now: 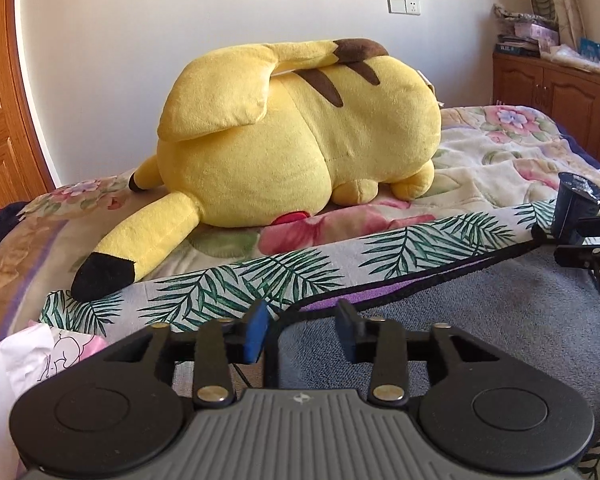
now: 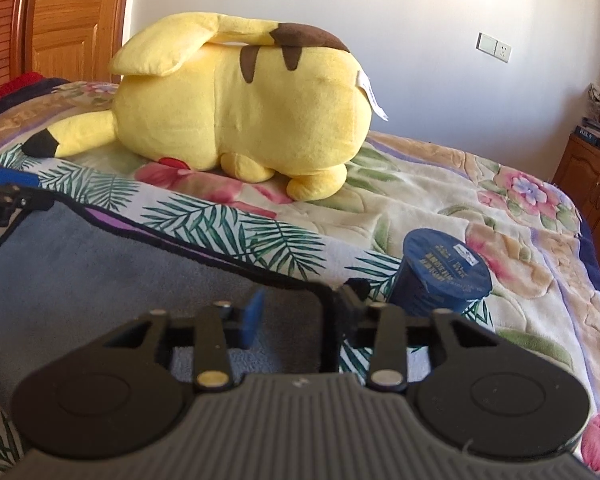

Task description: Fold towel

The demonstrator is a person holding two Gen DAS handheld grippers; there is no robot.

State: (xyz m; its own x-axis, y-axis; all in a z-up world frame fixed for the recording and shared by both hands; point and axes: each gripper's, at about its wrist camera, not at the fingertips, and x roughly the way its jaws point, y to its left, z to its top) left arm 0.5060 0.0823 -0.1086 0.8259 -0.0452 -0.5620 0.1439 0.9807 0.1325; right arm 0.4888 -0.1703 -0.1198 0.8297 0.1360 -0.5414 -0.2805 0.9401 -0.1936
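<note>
Two grippers were in view, one per hand. The left gripper (image 1: pixel 302 330) had its jaws spread, straddling the black-bound near-left corner of the towel (image 1: pixel 460 312). The right gripper (image 2: pixel 300 320) also had its jaws spread; the towel's black edge binding ran up between its fingers without being clamped, so far as the blurred near field allowed a reading.

One towel was present. It was grey-blue, of short pile, trimmed with a black hem and showing a purple strip along the far edge. It lay flat on one palm-leaf printed cloth (image 1: pixel 260 280), which rested on the floral bedspread (image 2: pixel 500 208).

One dark blue cup (image 2: pixel 440 280) stood just beside the right gripper, at the towel's right corner. Its foil lid carried printed text too small to read. Partial lettering ending in "ot.AI" was legible on the left gripper body at the left edge of the right wrist view.

One yellow plush toy (image 1: pixel 300 136) lay farther back on the bed, bearing one white tag (image 2: pixel 372 98).
</note>
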